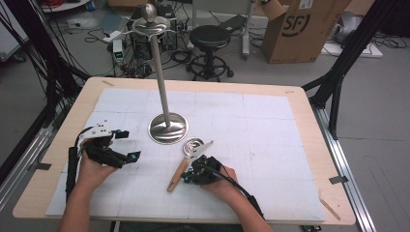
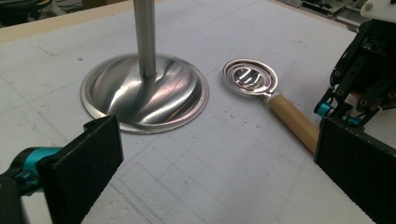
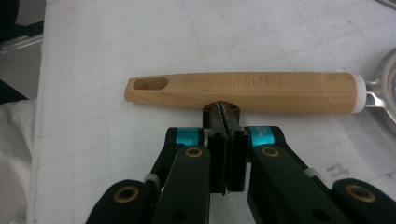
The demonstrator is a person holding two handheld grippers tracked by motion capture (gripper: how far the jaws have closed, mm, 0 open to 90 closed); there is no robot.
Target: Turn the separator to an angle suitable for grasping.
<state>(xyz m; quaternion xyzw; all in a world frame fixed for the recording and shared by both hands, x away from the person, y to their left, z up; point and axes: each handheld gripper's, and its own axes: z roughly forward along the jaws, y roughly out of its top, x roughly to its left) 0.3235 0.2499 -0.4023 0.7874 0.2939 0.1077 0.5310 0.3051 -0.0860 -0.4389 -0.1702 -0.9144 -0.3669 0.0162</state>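
Note:
A kitchen utensil lies on the white mat, with a pale wooden handle (image 1: 177,175) (image 3: 261,91) and a round slotted metal head (image 1: 193,145) (image 2: 250,77). My right gripper (image 1: 188,178) (image 3: 226,109) is shut with nothing between its jaws. Its tips sit against the middle of the handle's side; whether they touch it I cannot tell. My left gripper (image 1: 128,145) (image 2: 219,163) is held wide open to the left, empty, facing the utensil and the steel stand's round base (image 1: 168,128) (image 2: 144,93). In the left gripper view, the right gripper (image 2: 341,109) is beside the handle (image 2: 292,119).
The stand's tall pole (image 1: 159,72) rises from its base to a knobbed top near the table's middle. The white mat (image 1: 270,140) covers most of the wooden table (image 1: 309,111). Beyond the far edge stand a black stool (image 1: 209,43), a cardboard box (image 1: 300,26) and cables.

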